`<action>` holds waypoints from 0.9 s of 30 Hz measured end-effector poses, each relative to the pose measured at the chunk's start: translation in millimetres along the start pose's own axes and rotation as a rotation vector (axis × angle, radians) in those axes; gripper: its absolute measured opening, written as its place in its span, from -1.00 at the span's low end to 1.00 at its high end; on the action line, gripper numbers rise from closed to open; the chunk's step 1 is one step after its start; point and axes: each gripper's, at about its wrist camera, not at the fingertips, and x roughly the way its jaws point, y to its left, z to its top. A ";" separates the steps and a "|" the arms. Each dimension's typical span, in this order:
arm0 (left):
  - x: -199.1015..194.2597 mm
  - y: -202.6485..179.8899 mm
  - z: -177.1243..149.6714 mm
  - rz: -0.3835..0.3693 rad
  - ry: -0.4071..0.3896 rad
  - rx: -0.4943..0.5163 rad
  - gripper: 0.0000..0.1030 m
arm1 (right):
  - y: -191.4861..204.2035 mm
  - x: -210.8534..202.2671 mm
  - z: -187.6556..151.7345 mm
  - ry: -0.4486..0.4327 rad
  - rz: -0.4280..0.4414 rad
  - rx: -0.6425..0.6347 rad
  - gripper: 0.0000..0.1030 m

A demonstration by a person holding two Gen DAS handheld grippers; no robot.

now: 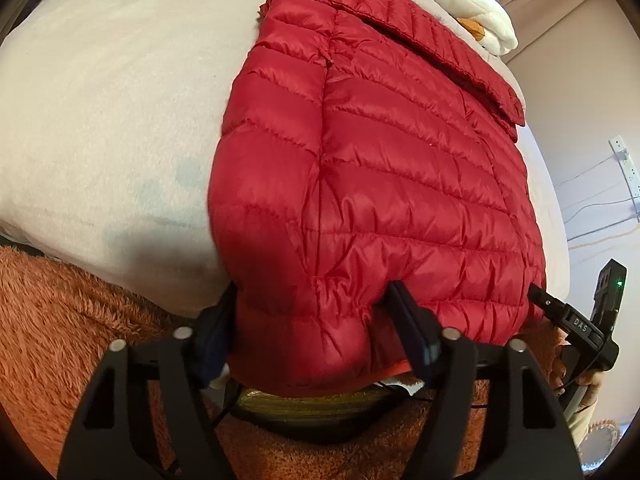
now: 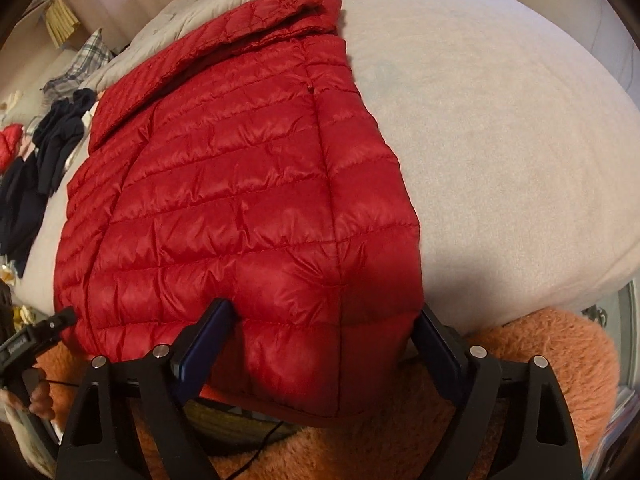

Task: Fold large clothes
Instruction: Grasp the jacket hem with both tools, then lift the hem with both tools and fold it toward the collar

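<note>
Hem corners of the red down jacket (image 1: 380, 168) are sitting between spread jaws: I'm bracketing one with my left hand-held gripper (image 1: 312, 320), one with the right (image 2: 324, 336); its length is stretching away across the bed (image 2: 500, 128).

We find the jacket (image 1: 380, 184) lying flat on the bed (image 1: 112, 100), its hem hanging over the near edge above the rug (image 1: 60, 320). Our left gripper (image 1: 312, 332) and right gripper (image 2: 324, 344) straddle the hem's two corners. Behind the jacket lie pillows (image 1: 468, 12); beside the bed lies a pile of clothes (image 2: 44, 152).
</note>
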 end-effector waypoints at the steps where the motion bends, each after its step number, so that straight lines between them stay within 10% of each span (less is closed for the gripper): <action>1: -0.6 0.6 0.1 -0.002 0.001 0.001 0.15 | 0.6 0.5 -0.4 0.002 0.006 0.001 0.62; 5: -5.3 -4.1 0.9 -0.059 -0.002 0.019 -0.63 | 2.3 1.3 -2.7 0.000 0.023 -0.004 0.21; 10: -19.3 -15.9 2.2 -0.047 -0.042 0.039 -0.76 | 6.1 -7.6 -3.1 -0.020 0.106 0.006 -0.57; 27: -129.8 -62.2 14.7 -0.111 -0.346 0.140 -0.79 | 20.0 -109.8 14.1 -0.305 0.253 -0.096 -0.66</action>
